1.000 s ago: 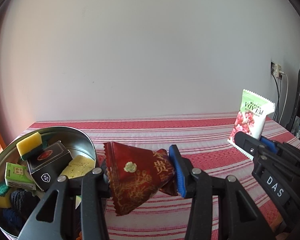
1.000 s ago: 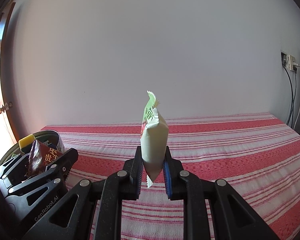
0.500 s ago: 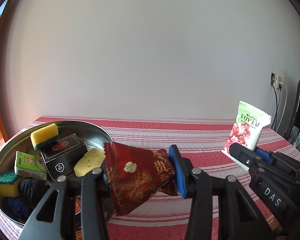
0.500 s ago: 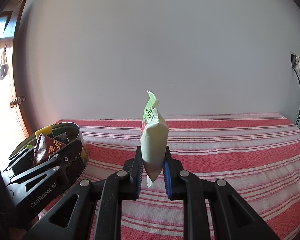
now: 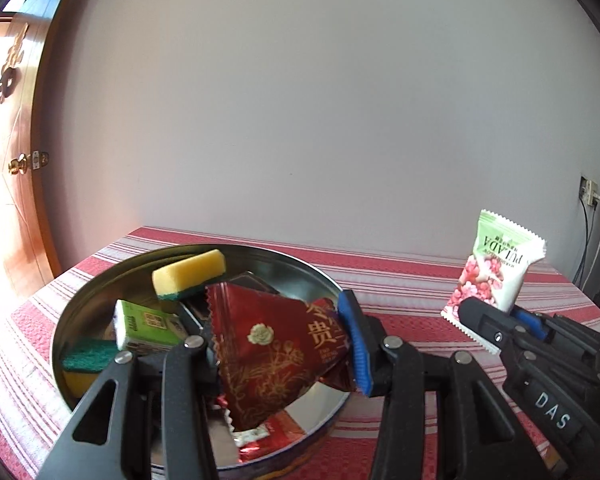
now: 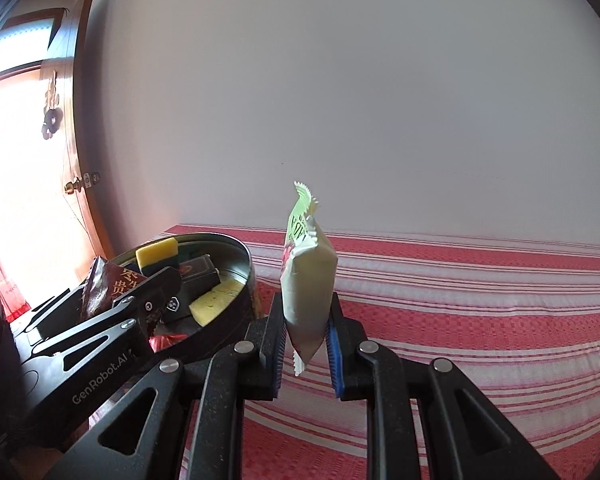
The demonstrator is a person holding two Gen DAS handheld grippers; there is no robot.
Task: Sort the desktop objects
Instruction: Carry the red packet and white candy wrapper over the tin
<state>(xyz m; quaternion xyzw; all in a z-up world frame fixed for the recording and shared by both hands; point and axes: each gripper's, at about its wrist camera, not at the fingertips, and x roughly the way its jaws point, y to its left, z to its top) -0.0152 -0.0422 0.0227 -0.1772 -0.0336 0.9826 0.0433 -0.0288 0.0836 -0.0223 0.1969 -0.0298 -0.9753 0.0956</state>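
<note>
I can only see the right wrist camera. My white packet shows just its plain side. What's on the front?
Observer: From the left wrist view, the white and green packet has pink-red berries printed on it.
Operator: Is there anything green in the tin?
Observer: Yes, a small green box lies in the round tin, hidden from you.
Operator: And the red packet, what's on it?
Observer: A pale flower emblem sits on the dark red packet, which the left gripper grips.

Two claw-mounted fisheyes looking forward, close in.
Both are facing the wall, sharing the round tin (image 5: 80, 300) (image 6: 242, 256) on the striped desk (image 5: 400, 276) (image 6: 480, 300).
</note>
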